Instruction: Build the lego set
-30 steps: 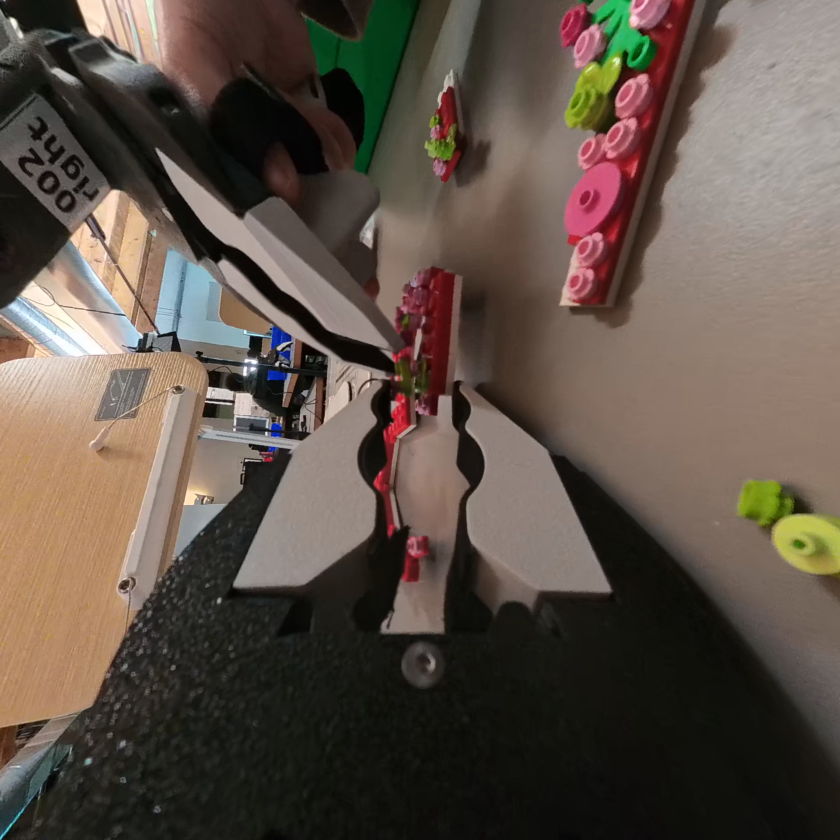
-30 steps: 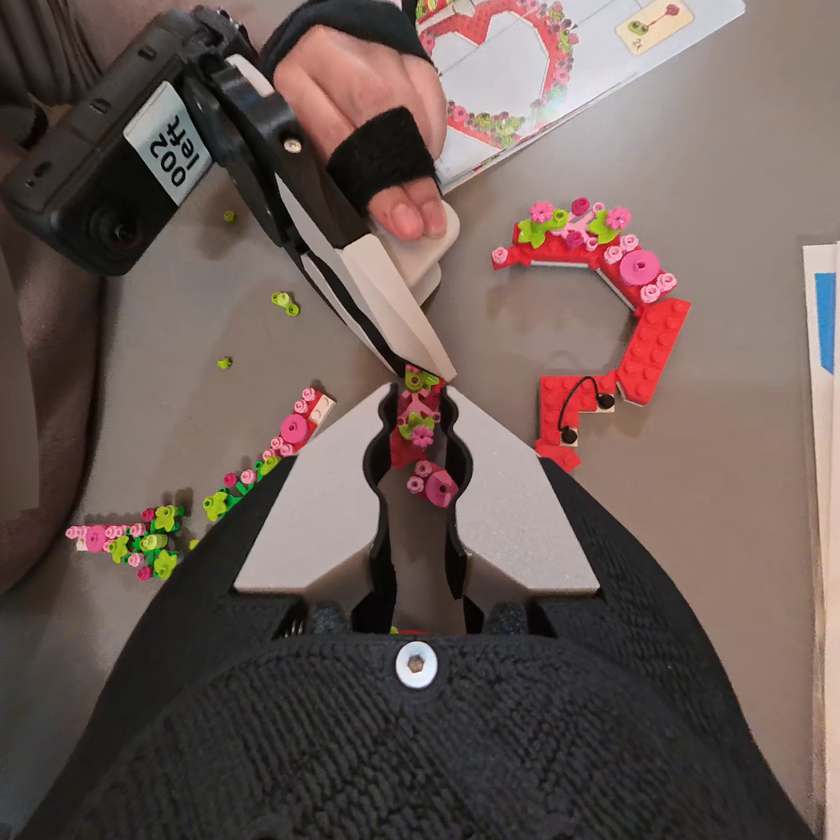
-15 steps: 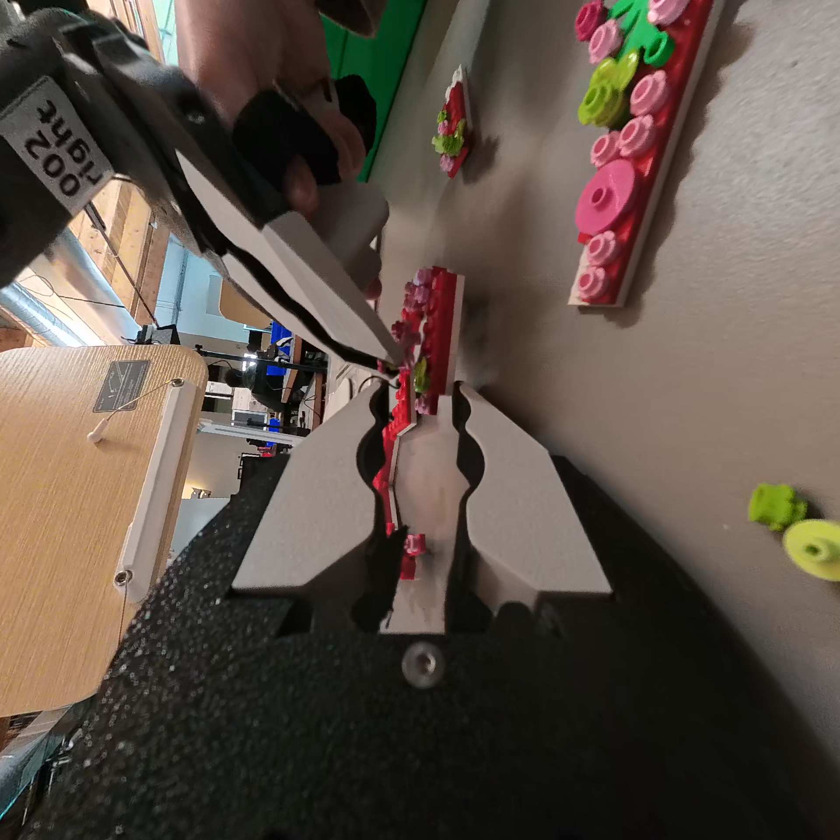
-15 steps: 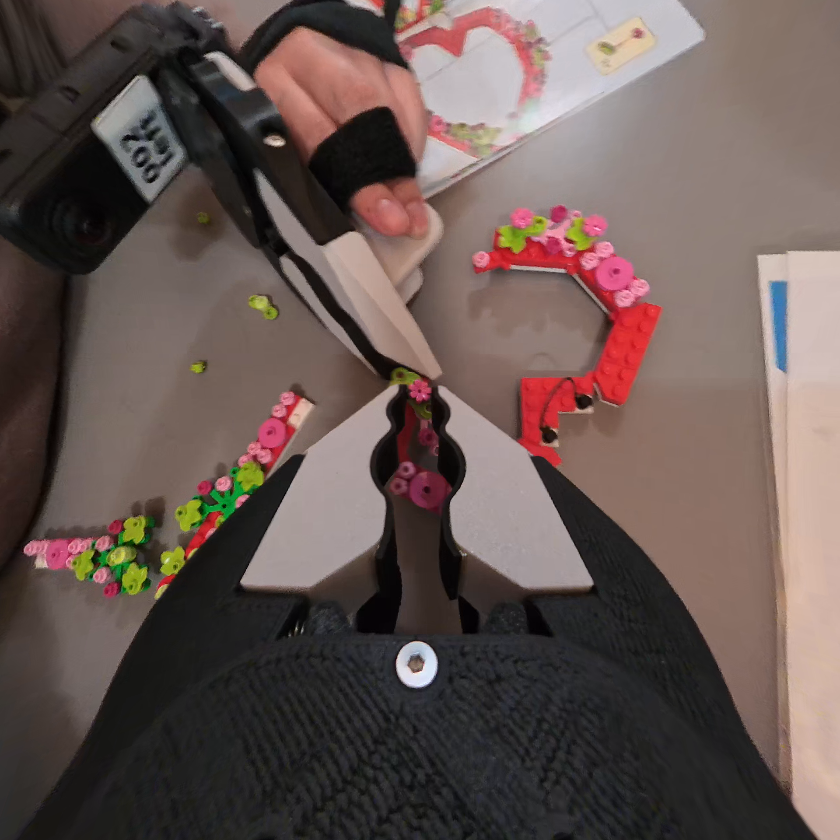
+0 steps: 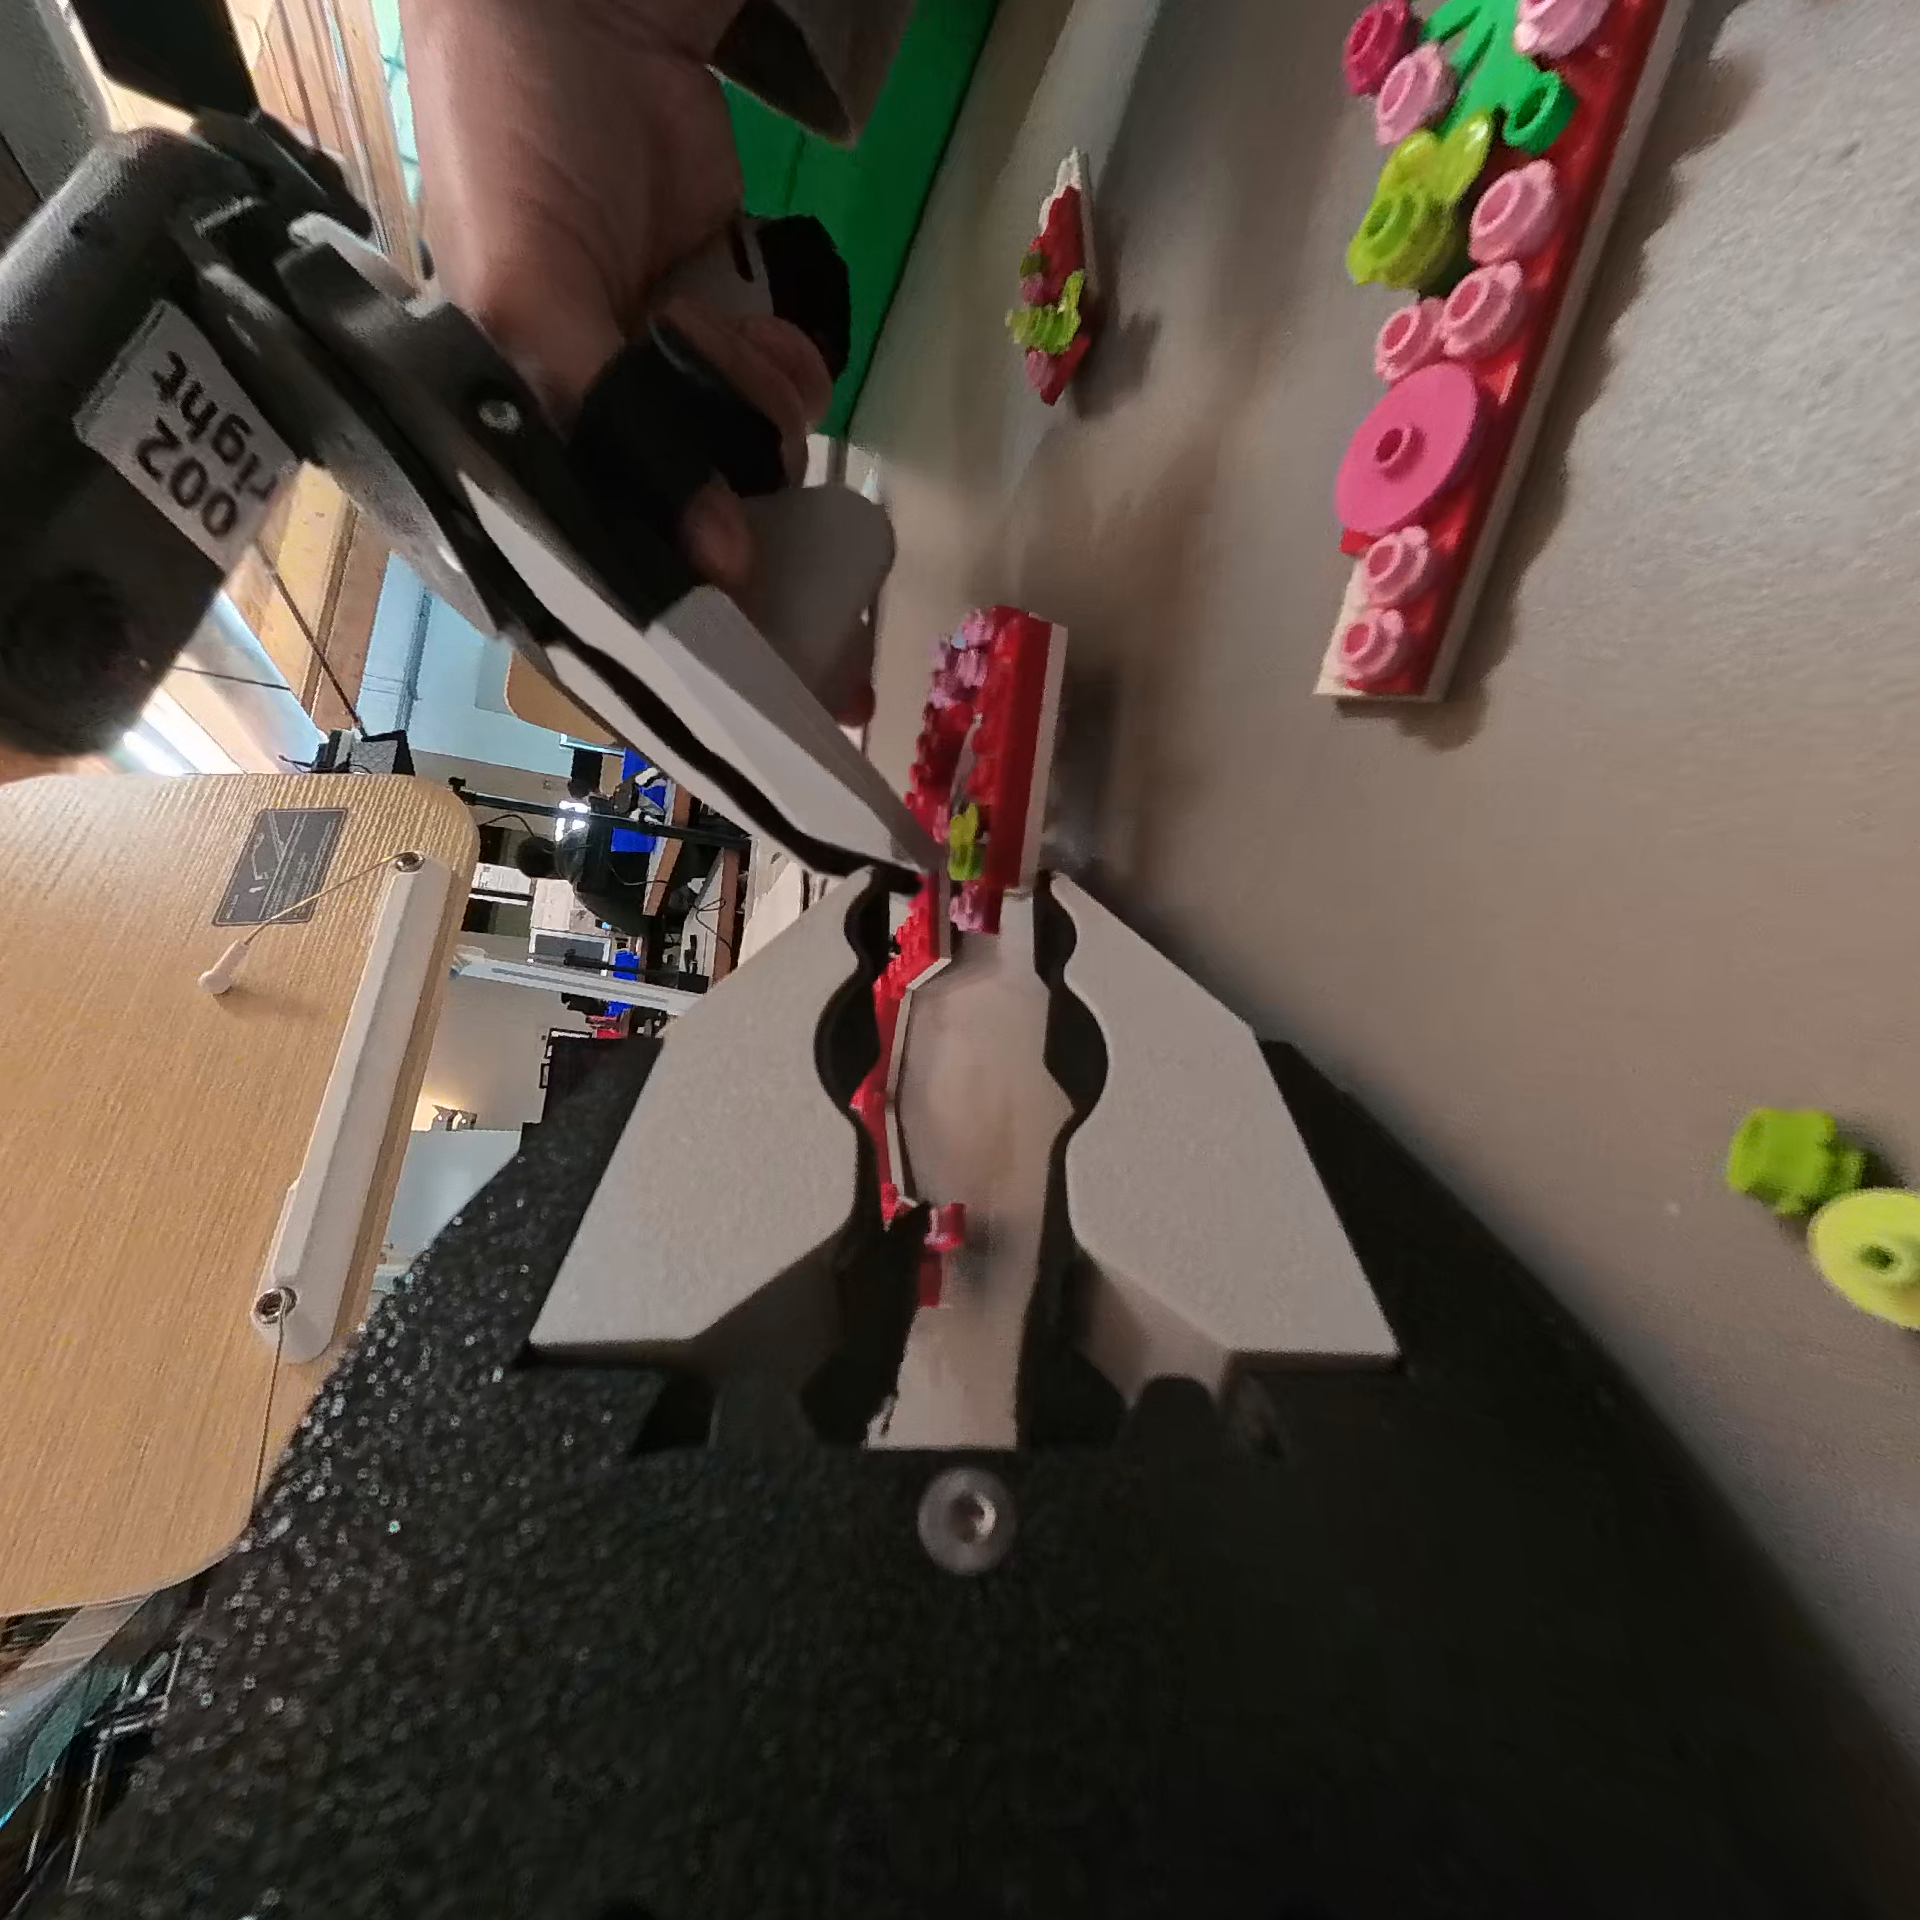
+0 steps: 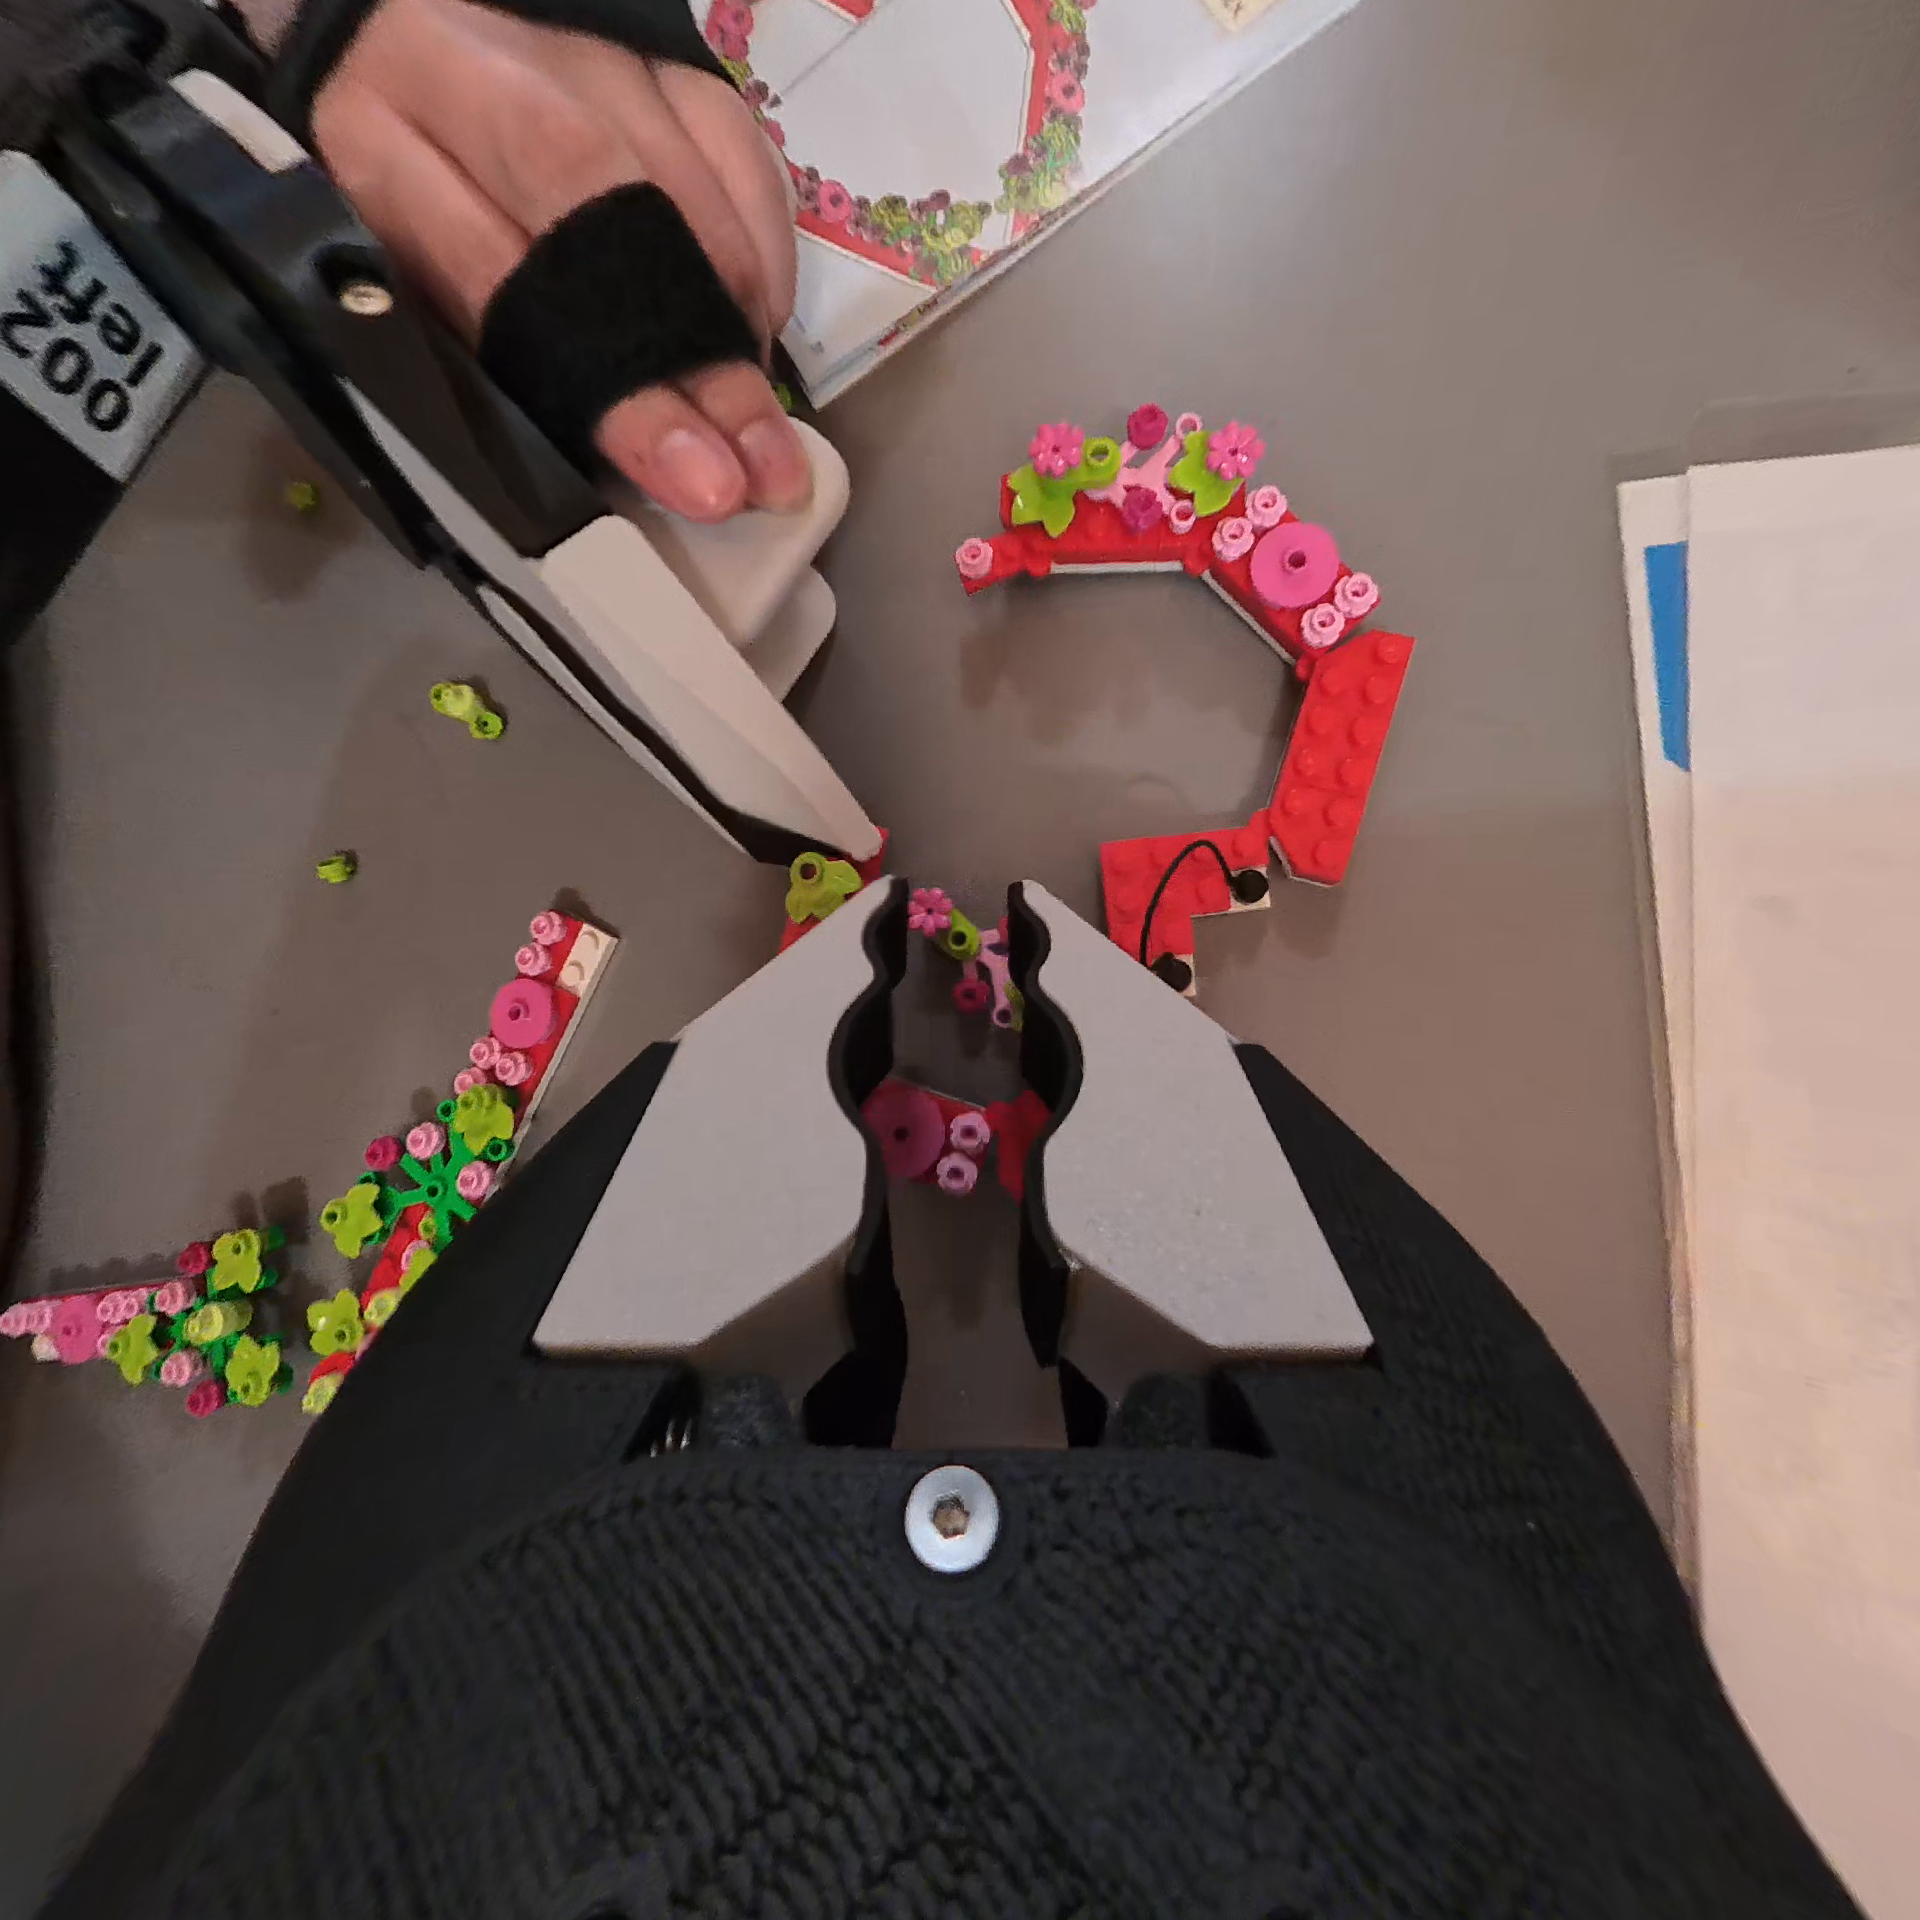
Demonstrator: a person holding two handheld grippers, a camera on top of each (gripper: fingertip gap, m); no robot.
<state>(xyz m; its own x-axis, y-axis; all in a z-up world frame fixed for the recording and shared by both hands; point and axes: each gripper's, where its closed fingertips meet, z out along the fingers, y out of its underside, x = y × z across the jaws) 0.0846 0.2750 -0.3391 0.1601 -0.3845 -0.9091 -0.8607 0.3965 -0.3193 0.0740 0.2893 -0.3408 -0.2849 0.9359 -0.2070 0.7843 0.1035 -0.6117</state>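
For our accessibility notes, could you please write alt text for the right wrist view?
The right gripper hovers over a red flowered lego piece that the left gripper pinches at its far end. Another curved red piece and an instruction sheet lie on the grey table.

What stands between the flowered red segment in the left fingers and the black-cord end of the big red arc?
Only the right gripper: its fingers sit over the gap between the red segment and the big red arc. No loose brick shows on the table there, but whatever lies under the fingers is hidden.
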